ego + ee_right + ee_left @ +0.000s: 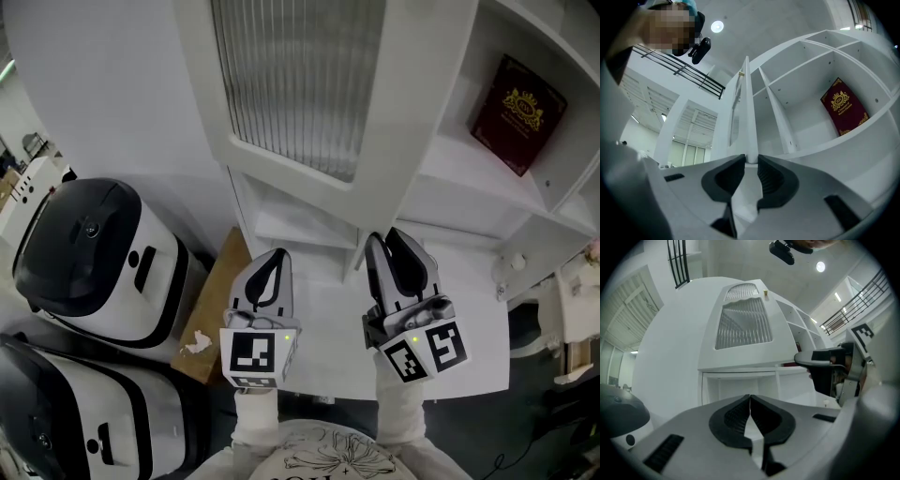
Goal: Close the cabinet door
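Not much done yet. The cabinet door (298, 94) is swung wide open, well off the shelves (469, 183). My right gripper (750, 159) is pinching the door's bottom edge, and the left gripper (750, 398) is clamped together on nothing. I reckon the whole swing shut is left.

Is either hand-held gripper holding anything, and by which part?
The right hand-held gripper clamps the cabinet door by its free edge, near the bottom; the left hand-held gripper is shut, empty.
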The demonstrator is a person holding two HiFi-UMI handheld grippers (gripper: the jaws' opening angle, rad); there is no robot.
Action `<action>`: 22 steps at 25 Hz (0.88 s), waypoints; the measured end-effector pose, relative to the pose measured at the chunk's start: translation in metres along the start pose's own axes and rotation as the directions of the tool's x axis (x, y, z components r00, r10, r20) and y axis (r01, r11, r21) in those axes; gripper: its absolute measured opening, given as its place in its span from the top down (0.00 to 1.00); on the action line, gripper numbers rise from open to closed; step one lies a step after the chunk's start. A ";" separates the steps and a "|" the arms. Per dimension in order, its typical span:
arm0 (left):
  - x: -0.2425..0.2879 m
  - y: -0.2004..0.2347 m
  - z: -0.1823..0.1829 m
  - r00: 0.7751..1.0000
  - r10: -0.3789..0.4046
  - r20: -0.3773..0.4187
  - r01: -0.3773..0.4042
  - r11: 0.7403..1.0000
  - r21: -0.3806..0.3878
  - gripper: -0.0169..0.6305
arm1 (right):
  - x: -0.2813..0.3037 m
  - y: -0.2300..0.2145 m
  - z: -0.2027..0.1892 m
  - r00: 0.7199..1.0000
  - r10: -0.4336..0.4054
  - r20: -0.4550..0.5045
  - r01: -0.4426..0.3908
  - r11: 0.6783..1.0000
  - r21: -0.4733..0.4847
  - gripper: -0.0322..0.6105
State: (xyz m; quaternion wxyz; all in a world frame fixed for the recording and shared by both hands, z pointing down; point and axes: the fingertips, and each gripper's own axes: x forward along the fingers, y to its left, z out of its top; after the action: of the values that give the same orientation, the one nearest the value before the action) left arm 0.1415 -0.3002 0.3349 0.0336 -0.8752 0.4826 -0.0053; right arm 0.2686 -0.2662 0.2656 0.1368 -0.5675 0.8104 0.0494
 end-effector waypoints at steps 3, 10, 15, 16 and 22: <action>0.003 -0.001 0.000 1.000 0.019 -0.001 -0.019 1.000 0.001 0.97 | 0.003 -0.007 0.000 1.000 0.007 0.005 -0.007 1.000 0.004 0.82; 0.012 0.000 -0.002 0.998 0.060 -0.004 -0.059 0.998 0.009 0.97 | 0.011 -0.024 -0.002 1.000 0.008 0.001 -0.008 1.000 0.014 0.81; 0.017 0.001 -0.002 0.997 0.080 -0.004 -0.080 0.997 0.014 0.97 | 0.017 -0.034 -0.003 1.000 0.000 0.006 -0.001 1.000 0.021 0.80; 0.018 0.001 -0.002 0.996 0.084 -0.005 -0.084 0.996 0.014 0.97 | 0.018 -0.036 -0.004 1.000 -0.003 0.006 0.003 1.000 0.026 0.79; 0.023 0.002 -0.001 0.994 0.106 -0.006 -0.105 0.994 0.020 0.97 | 0.025 -0.046 -0.006 1.000 -0.004 -0.006 0.005 0.999 0.040 0.79</action>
State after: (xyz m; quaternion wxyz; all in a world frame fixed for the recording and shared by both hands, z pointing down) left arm 0.1516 -0.3207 0.3355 0.0409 -0.8481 0.5282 -0.0112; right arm 0.3026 -0.3067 0.2676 0.1461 -0.5666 0.8103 0.0312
